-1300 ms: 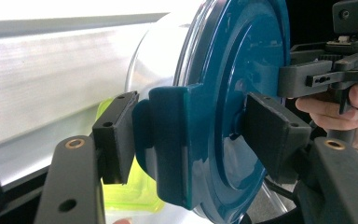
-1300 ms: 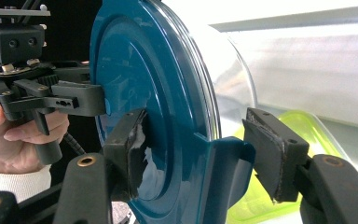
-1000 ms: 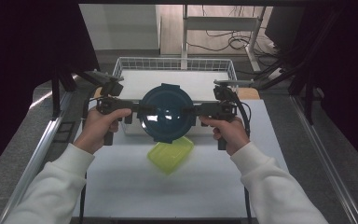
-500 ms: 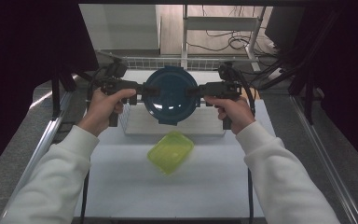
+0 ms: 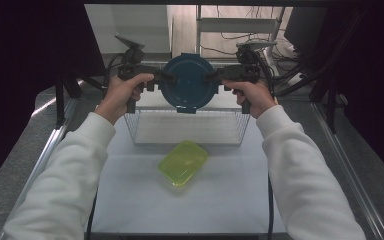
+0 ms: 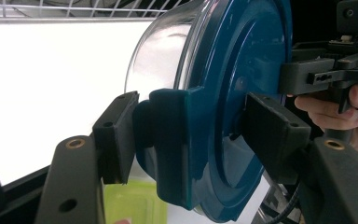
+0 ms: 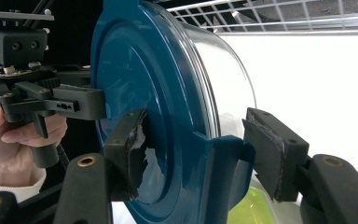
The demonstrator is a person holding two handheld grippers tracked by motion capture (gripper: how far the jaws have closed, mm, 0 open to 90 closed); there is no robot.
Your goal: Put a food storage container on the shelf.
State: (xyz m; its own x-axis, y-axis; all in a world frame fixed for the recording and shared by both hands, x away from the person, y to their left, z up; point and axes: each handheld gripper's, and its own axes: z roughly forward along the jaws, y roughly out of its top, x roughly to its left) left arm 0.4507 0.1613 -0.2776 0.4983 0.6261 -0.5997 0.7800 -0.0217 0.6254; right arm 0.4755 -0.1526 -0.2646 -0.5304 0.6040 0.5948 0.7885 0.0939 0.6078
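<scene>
A round glass bowl with a blue lid was held up on edge above the wire basket at the far end of the desk, its lid facing the person. The left hand-held gripper pinched the lid's clip tab on one side, its jaws clamped across the rim, and the right hand-held gripper pinched the opposite tab the same way, so the bowl hung between the two hands. A yellow-green box lay on the desk just in front of the basket, well below the bowl.
</scene>
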